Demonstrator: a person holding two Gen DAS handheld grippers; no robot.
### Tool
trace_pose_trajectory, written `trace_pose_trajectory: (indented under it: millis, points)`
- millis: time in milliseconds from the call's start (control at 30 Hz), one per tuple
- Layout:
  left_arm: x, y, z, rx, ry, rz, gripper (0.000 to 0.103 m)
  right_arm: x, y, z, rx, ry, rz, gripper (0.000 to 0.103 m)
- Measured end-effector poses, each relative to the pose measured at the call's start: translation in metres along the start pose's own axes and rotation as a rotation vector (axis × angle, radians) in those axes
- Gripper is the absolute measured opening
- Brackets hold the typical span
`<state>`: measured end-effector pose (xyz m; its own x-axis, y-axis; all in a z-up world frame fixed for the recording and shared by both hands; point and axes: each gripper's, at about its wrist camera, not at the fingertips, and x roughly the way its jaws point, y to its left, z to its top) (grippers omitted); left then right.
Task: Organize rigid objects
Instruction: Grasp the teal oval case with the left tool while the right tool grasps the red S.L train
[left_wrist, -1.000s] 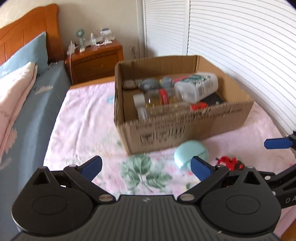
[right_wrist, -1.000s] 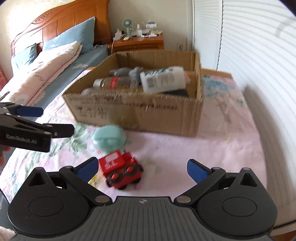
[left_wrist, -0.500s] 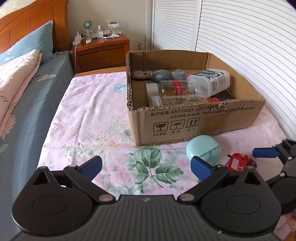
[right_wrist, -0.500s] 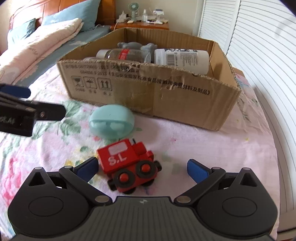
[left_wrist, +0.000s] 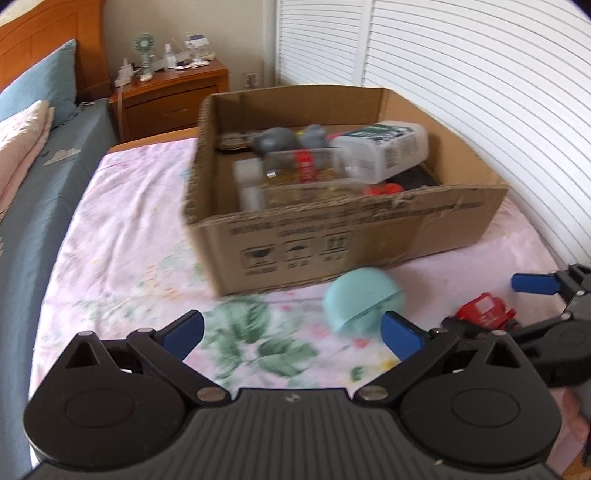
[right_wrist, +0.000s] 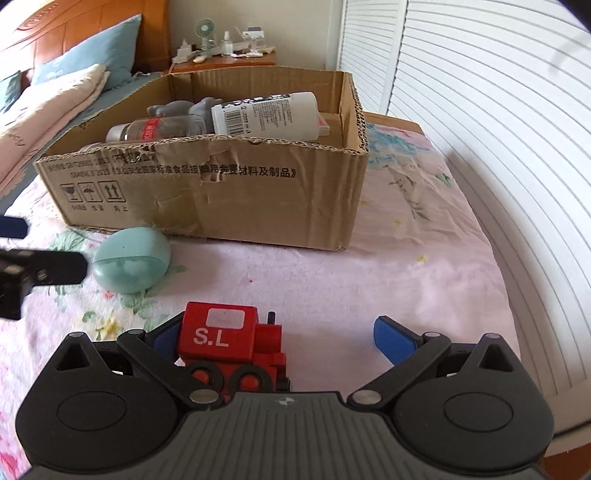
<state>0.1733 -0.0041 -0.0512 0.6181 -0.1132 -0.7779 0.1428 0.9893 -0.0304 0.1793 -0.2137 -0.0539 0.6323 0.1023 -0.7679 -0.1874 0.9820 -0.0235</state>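
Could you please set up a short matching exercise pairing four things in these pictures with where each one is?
Things:
1. red toy train
2. teal case
3. white bottle
4. small fan

Places:
A. on the nightstand
B. lying in the cardboard box
C. between the open right tongs
D. on the bedspread, before the box

Pairs: 1-C, 2-D, 3-B, 4-A

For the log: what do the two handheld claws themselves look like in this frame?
Both match: the left claw and right claw have matte black bodies, a ribbed centre plate with a small logo, round side discs, silver pivot screws, triangular cut-outs and blue fingertip pads. No cables or sleeves are visible.
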Motion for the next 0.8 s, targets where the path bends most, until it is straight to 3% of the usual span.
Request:
trace_pose_trajectory:
  millis: [267, 467, 800]
  points:
    - [0.027, -0.028, 0.012, -0.022, 0.025, -0.016, 0.101, -0.002, 0.001, -0.004, -0.021, -0.028, 0.018, 0.103]
    - [0.046, -0.041, 0.009, -0.012, 0.027, 0.058, 0.102, -0.002, -0.001, -0.005, -0.033, -0.038, 0.029, 0.103]
    - [0.036, -0.02, -0.001, -0.045, 0.043, 0.067, 0.102, -0.002, -0.001, -0.005, -0.037, -0.04, 0.033, 0.103]
